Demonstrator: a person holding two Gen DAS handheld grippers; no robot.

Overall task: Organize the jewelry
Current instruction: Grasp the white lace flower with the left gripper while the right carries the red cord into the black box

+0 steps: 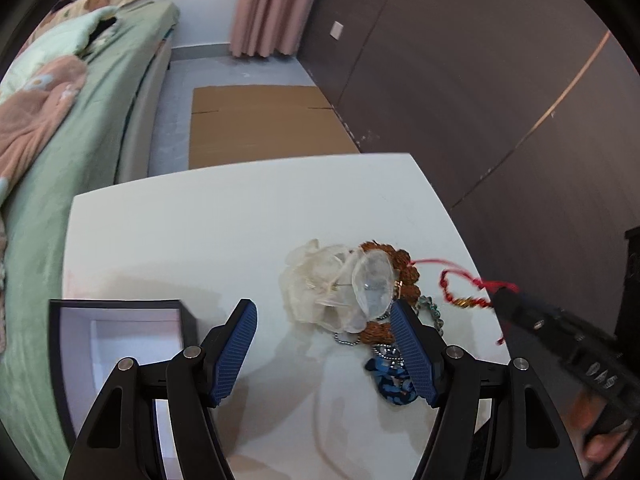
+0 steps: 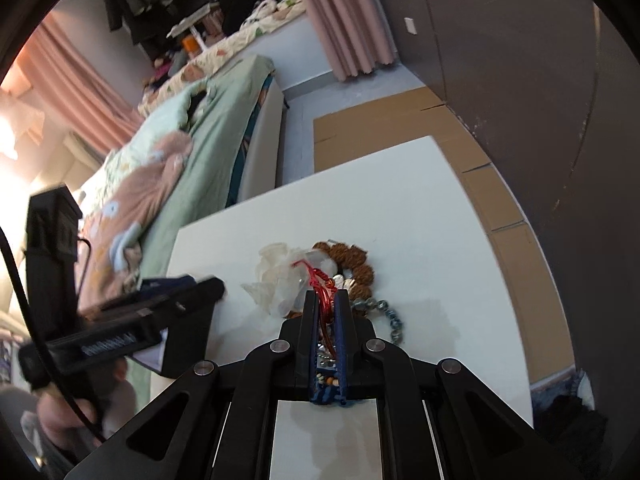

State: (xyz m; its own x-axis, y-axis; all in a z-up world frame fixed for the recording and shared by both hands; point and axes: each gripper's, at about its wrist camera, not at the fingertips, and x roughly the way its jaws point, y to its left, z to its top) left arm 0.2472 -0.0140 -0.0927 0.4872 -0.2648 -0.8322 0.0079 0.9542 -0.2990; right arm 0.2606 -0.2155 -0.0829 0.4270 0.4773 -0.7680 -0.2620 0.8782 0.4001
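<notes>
At the far left of the left wrist view there is a bed with a green sheet (image 1: 80, 128) and a pink blanket (image 1: 36, 108). On the floor beyond the table lies a flat piece of cardboard (image 1: 260, 120), and a pink curtain (image 1: 272, 4) hangs behind it.

On the near left corner of the white table (image 1: 200, 216) stands an open dark box (image 1: 120, 320) with a white inside. The left gripper (image 1: 324, 348) hovers low over the table, just to the right of the box. Its jaws are wide apart and hold nothing; the blue pads (image 1: 236, 352) have only the table surface between them.

The jewelry is in one heap on the right half of the table, in front of the right finger of the left gripper. A crumpled clear plastic bag (image 1: 332, 284) lies on top. Under it and to its right is a bracelet of brown beads (image 1: 404, 264). A silver-green chain (image 1: 434, 314) lies just beside the beads, and a blue patterned piece (image 1: 390, 380) is near the edge, partly hidden behind the finger.

At the right, the right gripper (image 2: 327, 312) has its jaws almost closed on a red cord bracelet (image 2: 320, 280). In the left wrist view the red cord (image 1: 460, 288) hangs as a loop from the tip of this gripper, raised a little from the heap, with a small gold part at the bottom of the loop.
</notes>
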